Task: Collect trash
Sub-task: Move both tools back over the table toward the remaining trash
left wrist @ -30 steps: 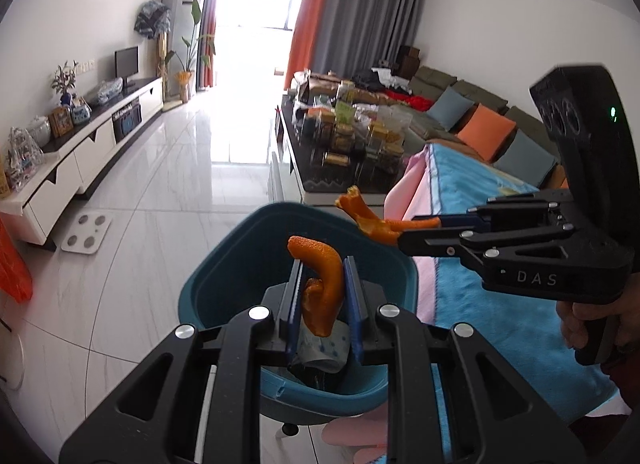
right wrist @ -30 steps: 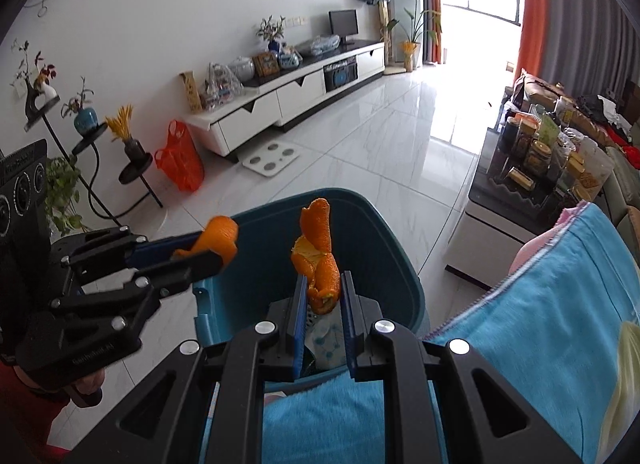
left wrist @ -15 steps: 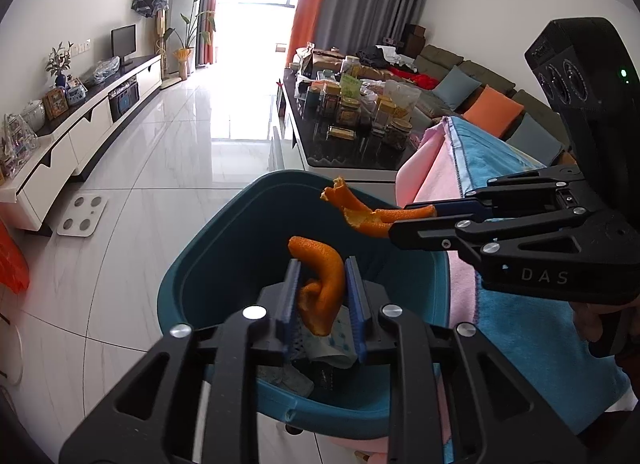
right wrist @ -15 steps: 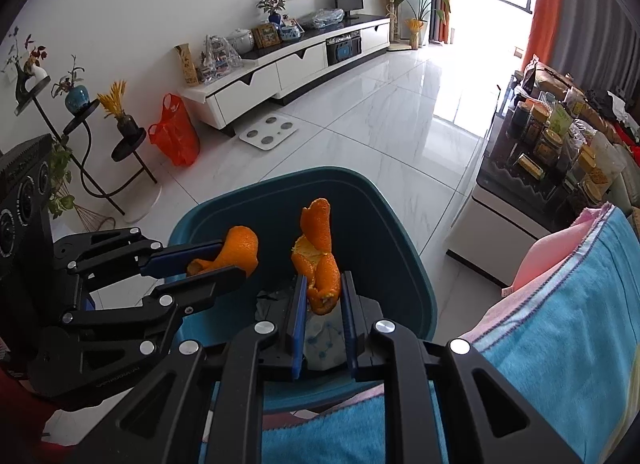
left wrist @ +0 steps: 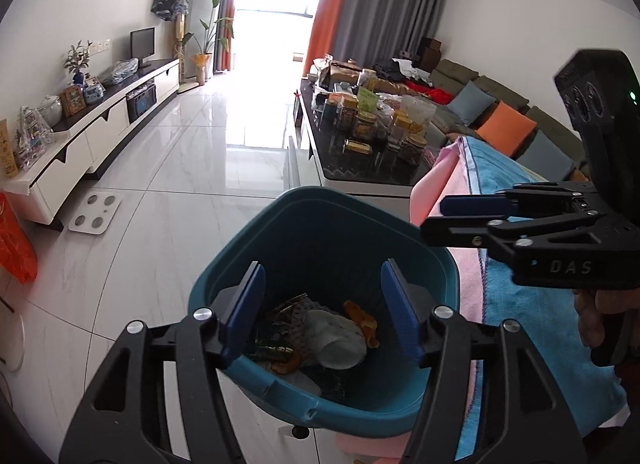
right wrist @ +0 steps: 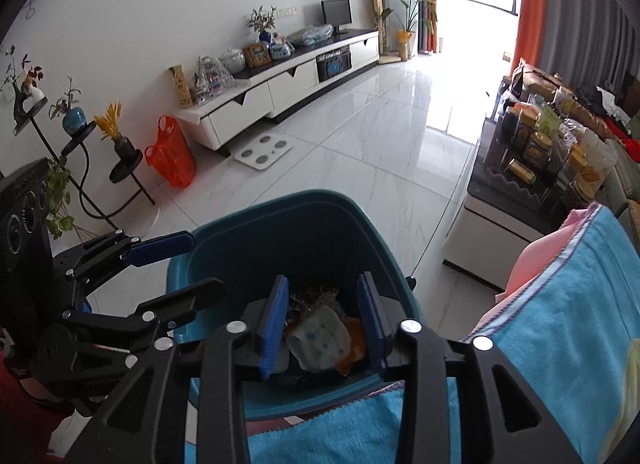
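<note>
A teal trash bin (left wrist: 316, 194) (right wrist: 280, 200) stands on the floor below both grippers. My left gripper (left wrist: 323, 284) (right wrist: 204, 264) hangs over the bin's mouth, its jaws opening with nothing between them. My right gripper (right wrist: 324, 292) (left wrist: 434, 218) is beside it over the bin's rim, jaws also opening and empty. Orange peel pieces (left wrist: 362, 318) (right wrist: 354, 344) lie at the bottom of the bin next to a crumpled white tissue (left wrist: 336, 338) (right wrist: 320, 334) and dark wrappers.
A blue towel (left wrist: 504, 304) (right wrist: 560, 304) over a pink cloth (left wrist: 432, 188) covers the surface right of the bin. Beyond it is a dark coffee table (left wrist: 360, 178) crowded with jars. A white scale (left wrist: 94, 218), a TV cabinet (left wrist: 100, 124) and an orange bag (right wrist: 172, 152) are to the left.
Both grippers opened and let go of their orange peels, which now lie in the bin. The left gripper came down closer to the bin's mouth.
</note>
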Motion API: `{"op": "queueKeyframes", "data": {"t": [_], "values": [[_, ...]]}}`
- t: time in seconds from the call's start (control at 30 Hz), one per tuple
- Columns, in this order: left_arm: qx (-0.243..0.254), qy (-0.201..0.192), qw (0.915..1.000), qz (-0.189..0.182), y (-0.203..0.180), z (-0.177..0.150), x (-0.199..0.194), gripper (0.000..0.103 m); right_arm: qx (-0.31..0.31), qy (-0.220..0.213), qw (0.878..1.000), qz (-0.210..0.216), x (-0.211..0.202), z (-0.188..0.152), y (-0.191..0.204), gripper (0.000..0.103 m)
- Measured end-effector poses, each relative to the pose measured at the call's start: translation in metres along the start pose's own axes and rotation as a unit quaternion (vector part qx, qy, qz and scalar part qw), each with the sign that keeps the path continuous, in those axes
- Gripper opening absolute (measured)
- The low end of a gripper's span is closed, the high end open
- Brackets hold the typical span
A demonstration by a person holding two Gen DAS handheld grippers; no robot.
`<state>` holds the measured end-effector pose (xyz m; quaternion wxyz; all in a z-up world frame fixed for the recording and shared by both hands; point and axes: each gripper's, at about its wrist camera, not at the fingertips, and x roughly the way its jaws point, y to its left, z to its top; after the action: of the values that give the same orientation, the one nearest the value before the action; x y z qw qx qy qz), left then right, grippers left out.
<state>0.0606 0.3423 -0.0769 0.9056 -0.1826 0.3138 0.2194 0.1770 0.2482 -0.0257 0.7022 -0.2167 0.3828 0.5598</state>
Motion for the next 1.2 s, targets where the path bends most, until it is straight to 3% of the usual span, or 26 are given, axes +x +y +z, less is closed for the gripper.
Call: {"op": "queueKeyframes", "data": {"t": [0.07,0.2,0.27,0.37,0.43,0.7,0.97,1.2], "values": [[0.0,-0.007,1.0,0.003,-0.003,-0.001,-0.009,0.065,-0.003,-0.011,1.0,-0.006,-0.01,-0.002,0.0,0.037],[-0.002,-0.028,0.9996,0.008,-0.009,0.0,-0.033,0.083,0.0,-0.036,0.999,-0.009,-0.034,-0.013,-0.003,0.047],[-0.001,-0.044,0.999,0.005,-0.016,0.003,-0.046,0.087,0.003,-0.052,0.999,-0.01,-0.05,-0.022,-0.005,0.049],[0.008,-0.064,0.9979,-0.001,-0.03,0.007,-0.065,0.095,0.009,-0.076,0.997,-0.02,-0.072,-0.035,-0.009,0.063],[0.017,-0.076,0.9969,-0.008,-0.041,0.011,-0.076,0.097,0.014,-0.092,0.995,-0.024,-0.088,-0.047,-0.013,0.065],[0.04,-0.112,0.9923,-0.033,-0.086,0.014,-0.107,0.097,0.062,-0.148,0.986,-0.054,-0.149,-0.105,-0.032,0.087],[0.058,-0.128,0.9862,-0.088,-0.139,0.008,-0.125,0.097,0.098,-0.185,0.971,-0.113,-0.197,-0.164,-0.044,0.096],[0.106,-0.141,0.9747,-0.137,-0.199,-0.014,-0.135,0.097,0.127,-0.208,0.954,-0.173,-0.229,-0.213,-0.046,0.096]]}}
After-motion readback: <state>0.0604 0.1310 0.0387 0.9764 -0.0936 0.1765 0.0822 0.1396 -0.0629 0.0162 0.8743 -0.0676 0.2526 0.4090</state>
